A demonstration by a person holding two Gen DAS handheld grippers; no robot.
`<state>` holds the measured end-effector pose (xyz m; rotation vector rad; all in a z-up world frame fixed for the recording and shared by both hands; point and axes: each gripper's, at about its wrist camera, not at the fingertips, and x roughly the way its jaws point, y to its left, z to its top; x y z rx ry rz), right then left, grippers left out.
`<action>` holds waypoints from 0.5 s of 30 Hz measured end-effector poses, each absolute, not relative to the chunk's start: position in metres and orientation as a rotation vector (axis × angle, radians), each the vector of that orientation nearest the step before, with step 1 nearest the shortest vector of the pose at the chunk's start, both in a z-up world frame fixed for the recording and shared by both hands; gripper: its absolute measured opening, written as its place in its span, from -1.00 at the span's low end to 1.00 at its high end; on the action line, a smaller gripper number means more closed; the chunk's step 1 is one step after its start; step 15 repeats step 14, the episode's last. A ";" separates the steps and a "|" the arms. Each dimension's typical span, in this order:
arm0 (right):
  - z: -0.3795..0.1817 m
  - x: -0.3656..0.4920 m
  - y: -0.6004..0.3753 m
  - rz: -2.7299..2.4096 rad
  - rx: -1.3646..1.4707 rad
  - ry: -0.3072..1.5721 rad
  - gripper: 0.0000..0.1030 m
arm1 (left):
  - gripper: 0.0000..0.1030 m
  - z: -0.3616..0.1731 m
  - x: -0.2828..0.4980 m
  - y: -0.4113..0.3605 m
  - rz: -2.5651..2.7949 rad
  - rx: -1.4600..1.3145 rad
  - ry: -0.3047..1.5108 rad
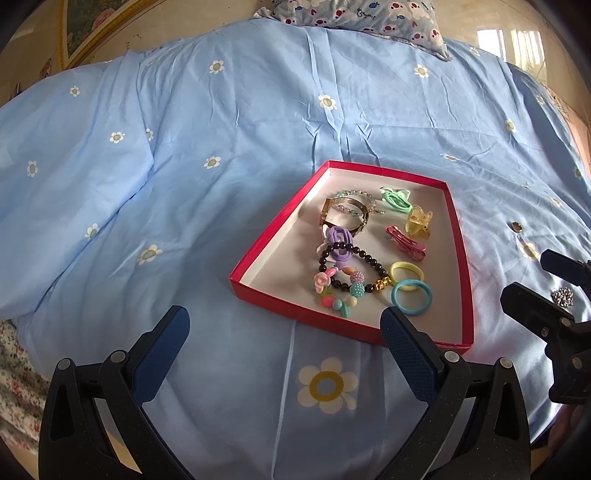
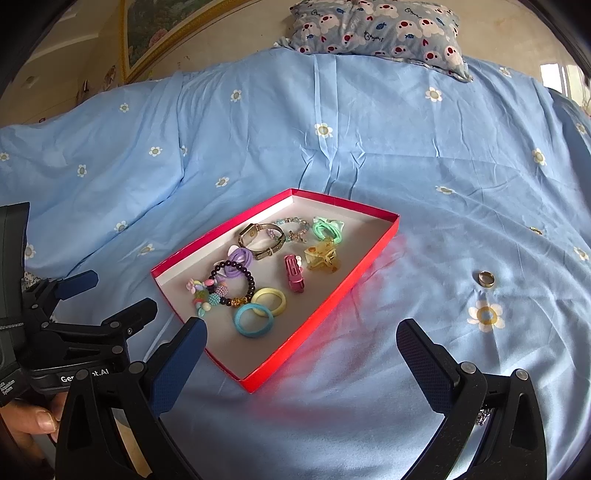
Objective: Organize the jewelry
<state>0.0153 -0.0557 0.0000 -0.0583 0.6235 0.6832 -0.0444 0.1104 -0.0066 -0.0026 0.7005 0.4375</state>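
A red box lid [image 1: 351, 325] [image 2: 317, 310] with a white inside lies on the blue bedspread. It holds several pieces: a gold watch [image 1: 341, 214] [image 2: 260, 236], a dark bead bracelet [image 1: 347, 266] [image 2: 231, 282], hair ties [image 1: 410, 295] [image 2: 255, 319], clips and a yellow claw clip [image 2: 321, 256]. A metal ring [image 2: 486, 278] [image 1: 516, 226] lies on the bedspread right of the box. A sparkly silver piece [image 1: 562, 296] lies by the right gripper's fingers. My left gripper [image 1: 284, 350] is open and empty before the box's near edge. My right gripper [image 2: 301, 354] is open and empty, near the box's right corner.
The blue flowered bedspread [image 1: 221, 147] covers the whole bed. A patterned pillow [image 2: 376, 29] lies at the far end. A framed picture [image 2: 166, 33] leans on the wall behind. The left gripper also shows at the left in the right wrist view [image 2: 107, 295].
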 end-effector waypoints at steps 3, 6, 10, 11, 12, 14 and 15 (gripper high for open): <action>-0.002 0.018 -0.056 0.683 -0.057 0.633 1.00 | 1.00 -0.008 -0.041 0.110 0.434 -0.003 0.708; -0.004 0.021 -0.055 0.683 -0.056 0.647 1.00 | 1.00 -0.009 -0.038 0.109 0.429 0.001 0.711; -0.007 0.024 -0.054 0.685 -0.054 0.659 1.00 | 1.00 -0.010 -0.034 0.110 0.425 0.005 0.721; -0.008 0.025 -0.054 0.686 -0.053 0.661 1.00 | 1.00 -0.010 -0.033 0.109 0.426 0.008 0.722; -0.008 0.026 -0.054 0.685 -0.052 0.663 1.00 | 1.00 -0.010 -0.033 0.109 0.423 0.009 0.722; -0.009 0.027 -0.055 0.685 -0.047 0.666 1.00 | 1.00 -0.008 -0.031 0.109 0.419 0.010 0.721; -0.009 0.027 -0.055 0.685 -0.047 0.666 1.00 | 1.00 -0.008 -0.031 0.109 0.419 0.010 0.721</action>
